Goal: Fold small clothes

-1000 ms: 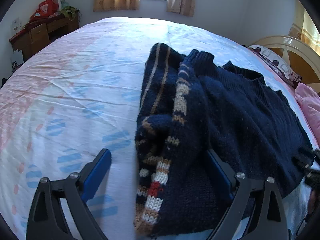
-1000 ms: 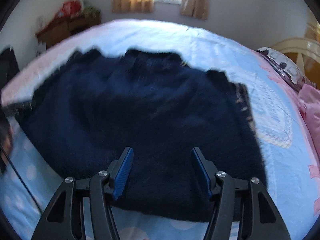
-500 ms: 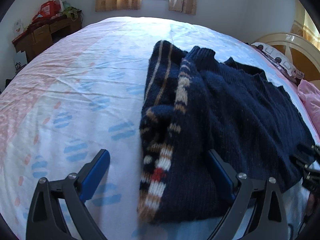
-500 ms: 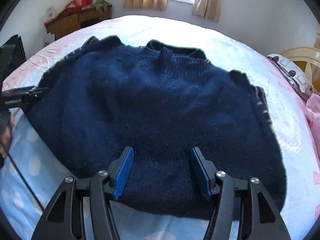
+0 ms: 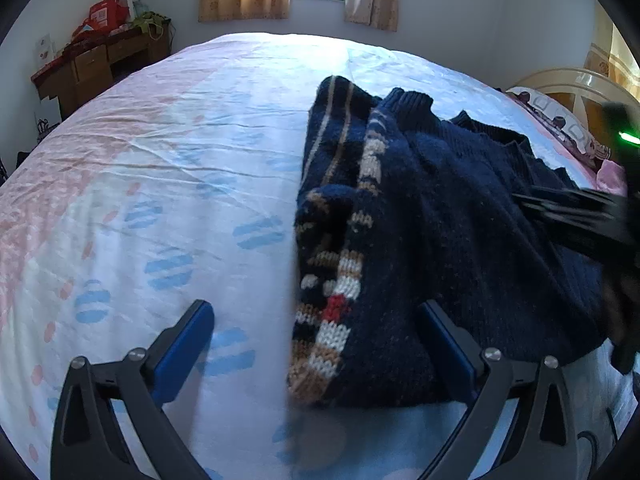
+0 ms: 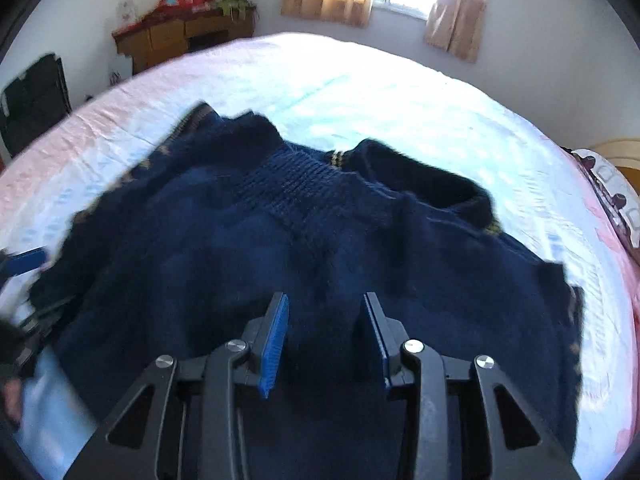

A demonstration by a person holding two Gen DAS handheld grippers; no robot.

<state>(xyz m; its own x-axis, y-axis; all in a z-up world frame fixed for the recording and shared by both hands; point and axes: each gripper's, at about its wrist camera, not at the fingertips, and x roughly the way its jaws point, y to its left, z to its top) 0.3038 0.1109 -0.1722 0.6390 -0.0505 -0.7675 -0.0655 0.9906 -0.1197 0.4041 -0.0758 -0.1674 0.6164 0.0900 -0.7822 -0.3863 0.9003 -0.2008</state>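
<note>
1. The navy knitted sweater lies on the bed, its sleeve with the striped pattern folded over the body.
2. The left tongs stand wide apart and have just been opening — the sweater's lower left edge is between them, not pressed.
3. The right tongs have just been closing over the sweater's middle — the fabric bunches up ahead of them, but the pads are not clearly pressing on it.
</note>
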